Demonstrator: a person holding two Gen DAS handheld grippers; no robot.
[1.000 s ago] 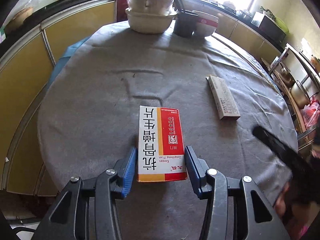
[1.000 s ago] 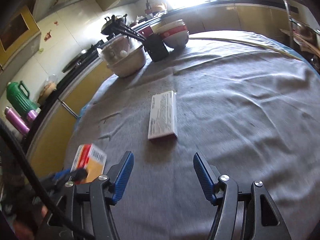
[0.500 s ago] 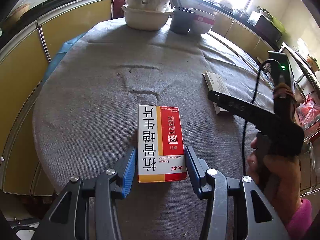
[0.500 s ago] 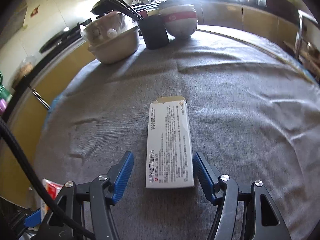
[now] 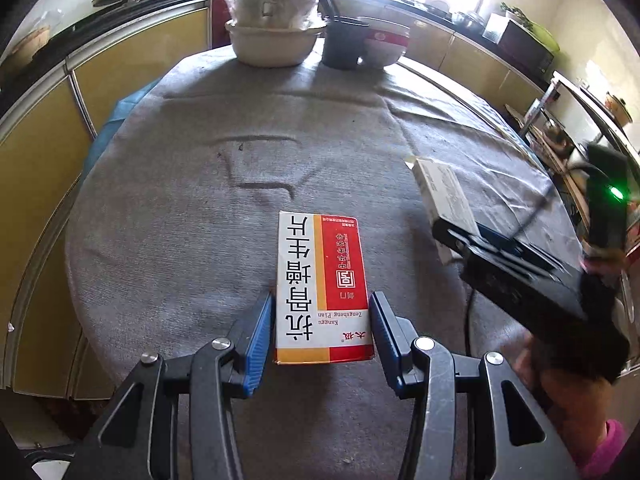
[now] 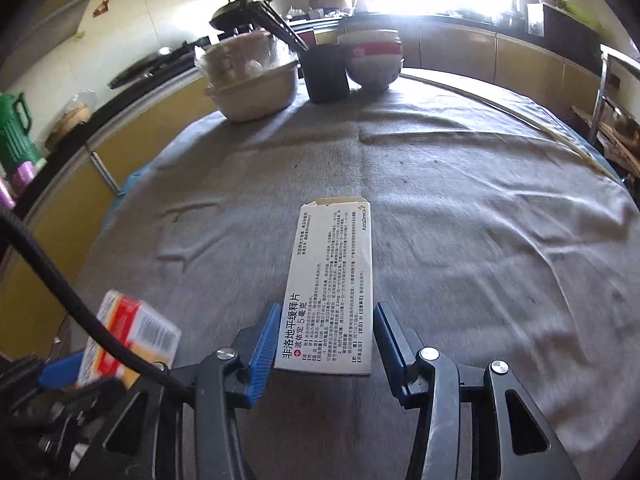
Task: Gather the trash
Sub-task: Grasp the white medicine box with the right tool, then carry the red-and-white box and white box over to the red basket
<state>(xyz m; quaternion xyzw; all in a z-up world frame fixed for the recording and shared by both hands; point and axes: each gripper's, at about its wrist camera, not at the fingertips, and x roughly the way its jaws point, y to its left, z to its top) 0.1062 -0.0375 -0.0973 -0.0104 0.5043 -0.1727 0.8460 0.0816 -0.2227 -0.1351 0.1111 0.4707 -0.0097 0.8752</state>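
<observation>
**A:** Boxes first: where do they lie?

**B:** In the left wrist view, the red and white box [image 5: 322, 286] lies flat at lower centre of the grey-clothed table [image 5: 180, 208], its near end between the blue pads of the left hand-held gripper [image 5: 318, 336]. The pads press its long sides, so that one is clamped on it. In the right wrist view, the white leaflet box [image 6: 332, 292] sits at centre frame with its near end in the right hand-held gripper [image 6: 324, 344].

**A:** Clamped too?

**B:** Its jaws have just been closing with the box between them. The left pad meets the box's edge, the right pad looks just off it; I cannot tell whether it grips.

**A:** Room around them?

**B:** Bare cloth runs up the middle of both frames to the bowls [image 6: 256, 88] and dark cup [image 6: 325, 74] at the top edge. The table's rim curves down the left side.
</observation>
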